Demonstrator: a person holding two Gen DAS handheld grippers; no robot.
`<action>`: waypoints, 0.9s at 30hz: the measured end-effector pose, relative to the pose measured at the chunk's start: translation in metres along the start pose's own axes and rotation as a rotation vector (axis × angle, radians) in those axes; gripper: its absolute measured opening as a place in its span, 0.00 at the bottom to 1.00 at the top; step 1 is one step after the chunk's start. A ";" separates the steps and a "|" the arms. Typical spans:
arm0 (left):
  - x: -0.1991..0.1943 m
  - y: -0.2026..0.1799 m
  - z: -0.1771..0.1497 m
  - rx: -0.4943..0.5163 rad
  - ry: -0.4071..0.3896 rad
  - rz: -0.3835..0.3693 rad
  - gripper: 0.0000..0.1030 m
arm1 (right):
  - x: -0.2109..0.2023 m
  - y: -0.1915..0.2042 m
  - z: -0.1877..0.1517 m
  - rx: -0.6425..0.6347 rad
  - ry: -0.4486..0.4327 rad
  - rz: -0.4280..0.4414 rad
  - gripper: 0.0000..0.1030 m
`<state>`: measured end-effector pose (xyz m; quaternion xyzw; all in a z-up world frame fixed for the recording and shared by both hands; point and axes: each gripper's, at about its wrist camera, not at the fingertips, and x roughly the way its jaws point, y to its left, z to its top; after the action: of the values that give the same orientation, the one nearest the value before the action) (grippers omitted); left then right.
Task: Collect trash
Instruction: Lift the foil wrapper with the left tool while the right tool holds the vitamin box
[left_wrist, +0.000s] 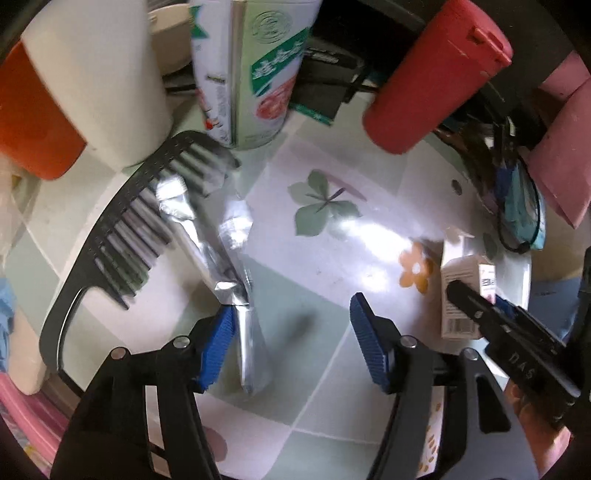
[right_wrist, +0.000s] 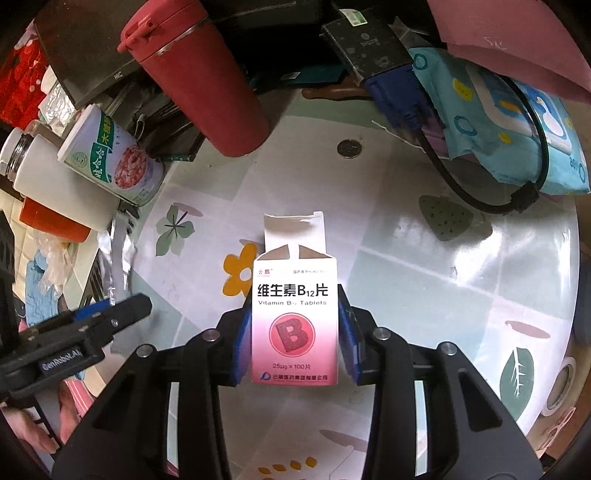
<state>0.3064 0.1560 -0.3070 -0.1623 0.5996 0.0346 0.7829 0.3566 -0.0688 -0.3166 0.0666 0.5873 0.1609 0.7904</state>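
My right gripper (right_wrist: 294, 334) is shut on an opened pink-and-white vitamin B12 box (right_wrist: 294, 321), held upright over the round table; the box also shows in the left wrist view (left_wrist: 461, 291) with the right gripper (left_wrist: 491, 310) around it. My left gripper (left_wrist: 291, 343) is open. A crumpled silver foil wrapper (left_wrist: 236, 280) lies on the table against its left blue pad (left_wrist: 218, 343), stretching back over a black comb (left_wrist: 122, 240). The foil also shows in the right wrist view (right_wrist: 120, 254), beside my left gripper (right_wrist: 107, 314).
A red tumbler (left_wrist: 432, 77), a green-and-white can (left_wrist: 255, 70) and a white-and-orange bottle (left_wrist: 74, 88) stand at the back of the floral tablecloth (left_wrist: 332, 229). A coin (right_wrist: 348, 148), a black cable (right_wrist: 476, 184), a blue wipes pack (right_wrist: 517, 122) and a tape roll (right_wrist: 561, 384) lie to the right.
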 end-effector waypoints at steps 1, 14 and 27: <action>0.002 -0.001 0.001 0.002 0.006 0.008 0.62 | 0.001 0.000 0.000 0.000 0.001 0.000 0.39; -0.026 0.032 -0.011 -0.158 -0.044 0.070 0.65 | -0.001 -0.005 0.007 0.000 -0.009 0.007 0.39; 0.004 0.017 0.007 -0.149 0.018 -0.006 0.11 | -0.001 -0.009 0.005 -0.018 -0.013 -0.011 0.39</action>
<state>0.3100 0.1737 -0.3124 -0.2220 0.6018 0.0753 0.7635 0.3628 -0.0770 -0.3169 0.0574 0.5810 0.1613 0.7957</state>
